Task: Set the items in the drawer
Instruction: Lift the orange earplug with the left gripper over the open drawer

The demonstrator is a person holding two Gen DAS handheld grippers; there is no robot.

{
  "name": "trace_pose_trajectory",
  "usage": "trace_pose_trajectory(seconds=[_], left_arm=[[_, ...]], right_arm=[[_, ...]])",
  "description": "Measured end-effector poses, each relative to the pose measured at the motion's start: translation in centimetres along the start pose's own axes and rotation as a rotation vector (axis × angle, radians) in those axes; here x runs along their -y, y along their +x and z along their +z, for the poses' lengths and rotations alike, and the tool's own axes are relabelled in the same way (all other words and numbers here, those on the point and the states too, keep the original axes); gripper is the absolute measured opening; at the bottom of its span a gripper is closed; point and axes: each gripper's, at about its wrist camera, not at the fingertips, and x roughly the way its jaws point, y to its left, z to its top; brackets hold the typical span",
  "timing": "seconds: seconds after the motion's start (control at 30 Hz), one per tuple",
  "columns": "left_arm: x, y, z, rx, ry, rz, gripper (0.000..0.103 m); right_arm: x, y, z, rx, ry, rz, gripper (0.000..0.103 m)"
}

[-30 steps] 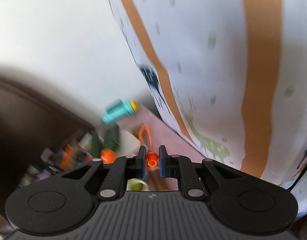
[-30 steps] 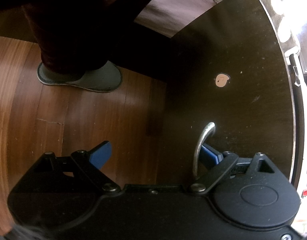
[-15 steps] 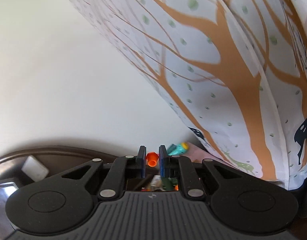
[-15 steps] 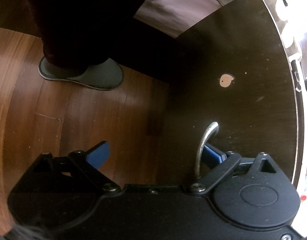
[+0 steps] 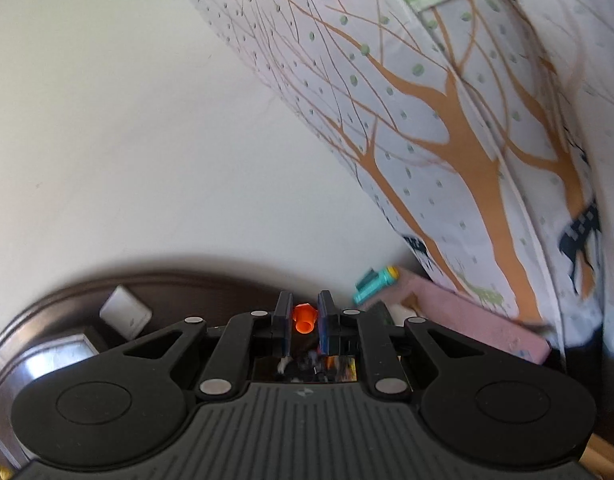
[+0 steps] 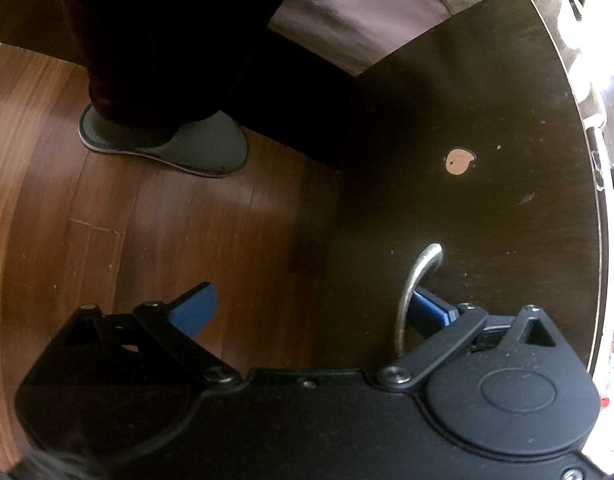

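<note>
Left view is mostly white wall [image 5: 127, 120] and a curtain [image 5: 447, 120] printed with orange tree branches, hanging at the right. Below that, the dark curved edge of the surface [image 5: 179, 288], with a white box [image 5: 125, 312] on it at the left and a pink box [image 5: 479, 320] at the right next to the curtain hem. A teal cylinder with a yellow tip [image 5: 377, 284] lies on top of the pink box. Right view: brown wood floor [image 6: 107, 240] on the left, my foot in a grey slipper [image 6: 167, 144] standing on it, and the dark drawer front [image 6: 487, 140] filling the right side, with a small tan heart-shaped sticker [image 6: 459, 161] on it. My right gripper [image 6: 315, 308] has its jaws spread wide: one blue pad [image 6: 195, 308] hangs over the floor touching nothing, the other sits hooked behind the curved metal handle [image 6: 417, 280] of the drawer front, in contact with it. My left gripper [image 5: 303, 318] has its jaws narrow, clamped on a small orange piece [image 5: 304, 318], pinched between the two blue pads with its tube-like end pointing back toward the camera. Can't tell what the orange piece is beyond that. Held item sits above the surface edge; the small gap under the jaws shows only blurred clutter.
</note>
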Motion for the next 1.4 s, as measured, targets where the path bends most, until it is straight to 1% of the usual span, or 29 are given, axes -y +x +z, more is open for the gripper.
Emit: trace_pose_trajectory(seconds=[0.13, 0.4, 0.57, 0.67, 0.77, 0.9, 1.07, 1.23, 1.33, 1.4], left_arm=[[0.3, 0.1, -2.3, -0.052, -0.014, -0.025, 0.012], [3.9, 1.9, -7.6, -0.185, -0.060, -0.131, 0.012], [6.8, 2.5, -10.2, -0.230, -0.093, -0.204, 0.012], [7.7, 3.2, -11.1, -0.245, -0.122, -0.224, 0.012], [8.3, 4.2, -12.8, -0.293, -0.142, -0.236, 0.012], [9.4, 6.0, -16.5, -0.399, -0.153, -0.259, 0.012], [11.2, 8.3, -21.9, -0.559, -0.162, -0.283, 0.012], [12.7, 9.8, -26.4, -0.696, -0.171, -0.300, 0.012], [13.2, 10.5, -28.6, -0.765, -0.185, -0.309, 0.012], [13.3, 10.9, -29.4, -0.791, -0.208, -0.306, 0.012]], right_arm=[[0.1, 0.0, 0.1, -0.005, 0.006, 0.003, 0.103], [0.1, 0.1, 0.0, -0.003, 0.007, 0.005, 0.103], [0.1, 0.0, -0.1, -0.002, 0.005, 0.005, 0.103], [0.0, 0.0, -0.1, 0.000, 0.002, 0.005, 0.103], [0.0, 0.0, -0.2, 0.004, -0.003, 0.004, 0.103], [0.0, 0.0, -0.2, 0.006, -0.007, 0.003, 0.103], [-0.1, 0.0, -0.2, 0.008, -0.006, 0.001, 0.103], [-0.2, 0.0, -0.2, 0.009, -0.008, -0.001, 0.103], [-0.3, 0.1, -0.2, 0.012, -0.009, -0.003, 0.103], [-0.4, 0.2, -0.2, 0.011, -0.015, -0.006, 0.103]])
